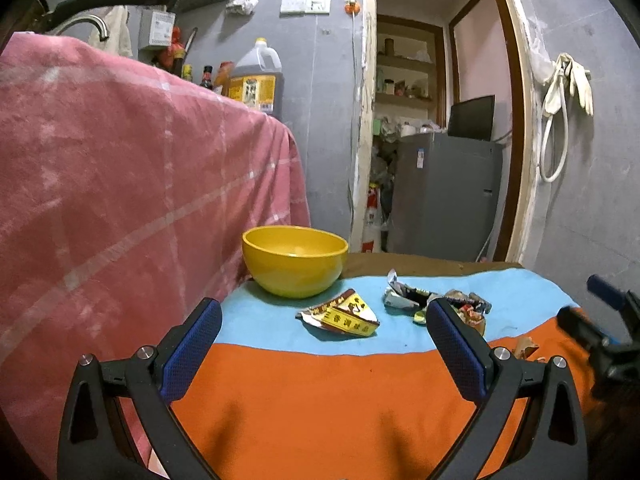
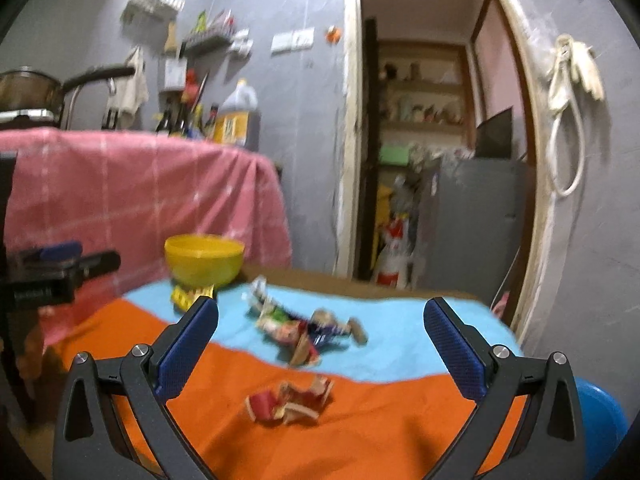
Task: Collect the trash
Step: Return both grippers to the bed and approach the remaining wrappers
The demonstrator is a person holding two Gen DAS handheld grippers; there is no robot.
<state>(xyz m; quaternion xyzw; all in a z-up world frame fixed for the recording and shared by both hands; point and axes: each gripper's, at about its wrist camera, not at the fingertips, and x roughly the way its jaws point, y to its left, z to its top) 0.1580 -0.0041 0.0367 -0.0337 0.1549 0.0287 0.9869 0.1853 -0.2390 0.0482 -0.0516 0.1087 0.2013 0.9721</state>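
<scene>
My left gripper [image 1: 324,332] and right gripper [image 2: 320,330] both hang with jaws wide apart, holding nothing. Ahead on the orange-and-blue cloth [image 1: 320,400] lie a yellow wrapper [image 1: 344,314] and crumpled wrappers [image 1: 416,298], beside the yellow bowl [image 1: 294,260]. Only my right view (blurred) shows a red wrapper [image 2: 290,400] nearest, with nothing between it and my jaws.

Chinese print on yellow wrapper [image 1: 344,314] ahead between the jaws, too small to read, label on oil jug [image 1: 256,80] illegible
</scene>
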